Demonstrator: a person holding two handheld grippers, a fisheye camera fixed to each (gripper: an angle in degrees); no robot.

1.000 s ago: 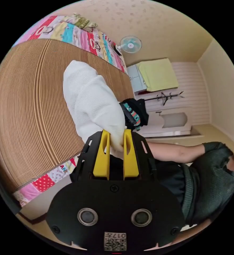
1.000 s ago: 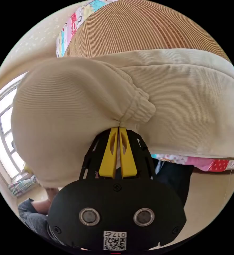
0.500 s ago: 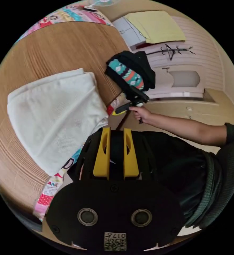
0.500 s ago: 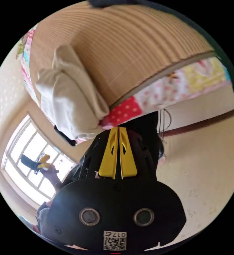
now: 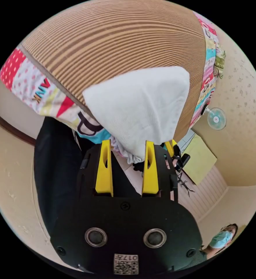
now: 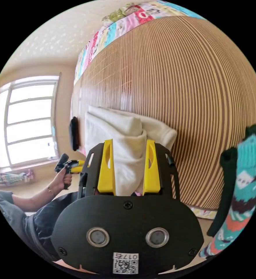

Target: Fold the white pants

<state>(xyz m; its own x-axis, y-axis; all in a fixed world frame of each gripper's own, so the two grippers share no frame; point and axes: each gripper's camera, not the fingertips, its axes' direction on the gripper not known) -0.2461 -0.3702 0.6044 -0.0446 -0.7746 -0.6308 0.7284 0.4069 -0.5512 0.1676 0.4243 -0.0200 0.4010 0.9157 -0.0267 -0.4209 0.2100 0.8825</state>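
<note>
White pants (image 5: 139, 112): folded into a compact bundle, lying on the ribbed bamboo mat (image 5: 110, 49) that covers the bed, close to the mat's near edge. In the left gripper view the bundle reads as a smooth white wedge with a gathered, elastic edge hanging toward the claw; in the right gripper view (image 6: 125, 145) it shows as stacked cream-white layers with a rolled fold on top.

Left claw (image 5: 127, 145): yellow jaws spread apart, the gathered edge of the pants sitting between the tips. Whether either jaw touches the cloth cannot be told; the jaws are not pressed together on it.

Right claw (image 6: 130, 144): yellow jaws likewise apart, the end of the folded bundle lying between them and running down toward the black body. No clamping visible.

Patchwork bedsheet (image 5: 29, 84): pink, red, yellow and teal panels, showing below the mat's edge and along its far side.

Knitted garment (image 6: 241, 186): dark with teal, white and orange pattern, at the right edge of the right gripper view, close to the camera and blurred.

Person: a hand (image 6: 61, 178) gripping the left gripper's handle in the right gripper view, forearm and dark clothing below it; dark trousers (image 5: 55, 162) stand beside the bed in the left gripper view.

Room fittings: window (image 6: 29, 128) with bright panes; wall fan (image 5: 216, 118); yellow cloth (image 5: 200, 161) over a cabinet.
</note>
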